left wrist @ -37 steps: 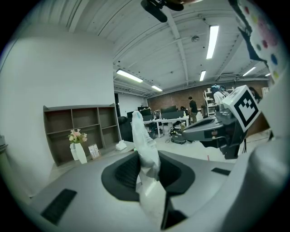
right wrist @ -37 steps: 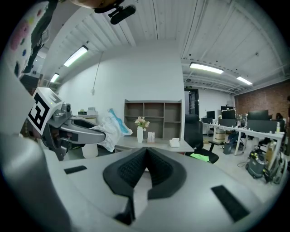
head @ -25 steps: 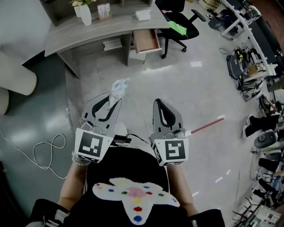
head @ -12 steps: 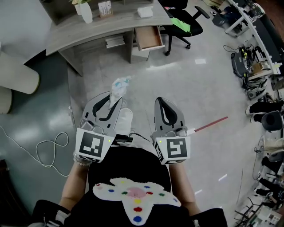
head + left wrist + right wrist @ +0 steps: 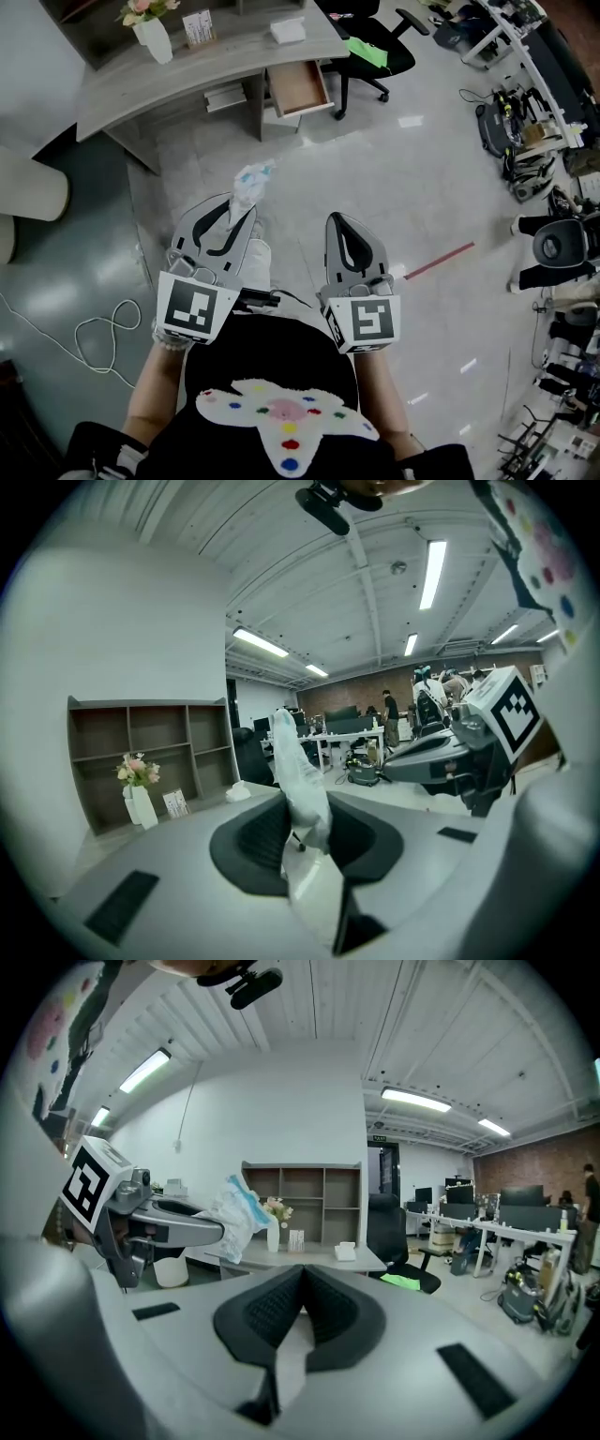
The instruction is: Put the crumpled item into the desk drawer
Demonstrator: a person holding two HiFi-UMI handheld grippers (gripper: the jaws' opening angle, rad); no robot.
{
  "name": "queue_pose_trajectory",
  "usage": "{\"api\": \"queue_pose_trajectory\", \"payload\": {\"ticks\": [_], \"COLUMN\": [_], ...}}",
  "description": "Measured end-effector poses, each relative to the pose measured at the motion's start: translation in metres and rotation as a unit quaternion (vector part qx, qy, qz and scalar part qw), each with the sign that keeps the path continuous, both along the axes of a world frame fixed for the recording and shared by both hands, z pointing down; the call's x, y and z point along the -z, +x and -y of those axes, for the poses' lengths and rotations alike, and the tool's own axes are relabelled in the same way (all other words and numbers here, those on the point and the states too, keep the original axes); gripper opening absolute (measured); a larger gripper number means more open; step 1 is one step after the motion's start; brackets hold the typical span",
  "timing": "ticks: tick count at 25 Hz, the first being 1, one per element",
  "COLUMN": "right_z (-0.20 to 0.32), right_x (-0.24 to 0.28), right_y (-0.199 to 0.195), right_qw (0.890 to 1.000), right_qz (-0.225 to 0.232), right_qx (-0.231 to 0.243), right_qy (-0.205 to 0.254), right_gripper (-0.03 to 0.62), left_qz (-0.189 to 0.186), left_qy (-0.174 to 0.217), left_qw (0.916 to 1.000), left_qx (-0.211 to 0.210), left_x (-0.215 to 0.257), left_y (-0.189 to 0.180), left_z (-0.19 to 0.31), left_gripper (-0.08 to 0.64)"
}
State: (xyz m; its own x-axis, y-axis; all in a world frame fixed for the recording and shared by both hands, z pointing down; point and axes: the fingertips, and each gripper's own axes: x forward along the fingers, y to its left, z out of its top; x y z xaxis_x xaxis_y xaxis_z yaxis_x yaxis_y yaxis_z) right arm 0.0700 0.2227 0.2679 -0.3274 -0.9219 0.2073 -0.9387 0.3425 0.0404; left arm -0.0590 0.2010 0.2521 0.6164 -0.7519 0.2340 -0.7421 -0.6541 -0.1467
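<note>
Left gripper (image 5: pixel 236 208) pinches crumpled white-and-blue wad (image 5: pixel 251 180). Right gripper (image 5: pixel 338 221) jaws pressed together. Open brown desk drawer (image 5: pixel 298 87), upper centre.

A: How are the arms held?
B: Both forearms (image 5: pixel 155 389) reach forward from the waist. The left gripper (image 5: pixel 239 202) and right gripper (image 5: pixel 336 217) sit side by side, tilted slightly down.
A: And the fingers (image 5: pixel 248 841)?
B: The left pair pinches a crumpled wrapper (image 5: pixel 298 761) that sticks out past the tips. The right pair is closed, tips touching, with nothing between.
</note>
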Motion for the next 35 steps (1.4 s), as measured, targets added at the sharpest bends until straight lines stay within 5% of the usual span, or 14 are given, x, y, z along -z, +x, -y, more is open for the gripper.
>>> {"api": "queue_pose_trajectory", "payload": {"ticks": [35], "right_z": [0.275], "right_x": [0.005], "right_y": [-0.029], "right_qw": [0.999], "right_qz": [-0.02], "right_qx": [-0.022], "right_qy": [-0.027], "right_gripper": [0.005], "left_qz": [0.001], "left_qy": [-0.01], "left_qw": [0.999], "left_qx": [-0.044], "left_x": [-0.004], "left_y": [-0.019], "left_z": [0.283], "left_gripper": [0.094]}}
